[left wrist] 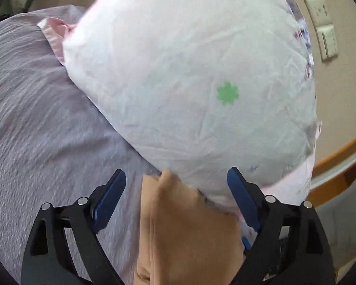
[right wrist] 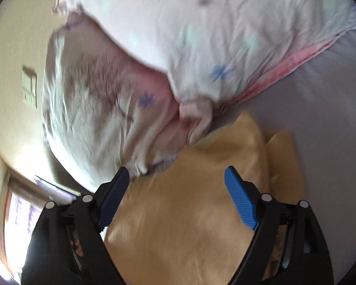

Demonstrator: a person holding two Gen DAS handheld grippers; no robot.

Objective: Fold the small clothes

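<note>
Both the left claw [left wrist: 176,187] and right claw [right wrist: 176,185] gape apart, gripping nothing. The tan garment [right wrist: 189,213] lies on the bed [left wrist: 35,118] beneath the white floral cloth [left wrist: 189,83], so a pinch risks snagging both layers.

Both wrist cameras look forward between their open jaws, very close over the bed [left wrist: 35,123]. Each faces the white flowered garment [left wrist: 189,83] and tan cloth [right wrist: 189,213], which both views share.

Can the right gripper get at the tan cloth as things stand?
Probably yes: the right gripper is open, the tan folded cloth lies directly between its fingers, and the white flower-print garment covers only its far edge.
</note>
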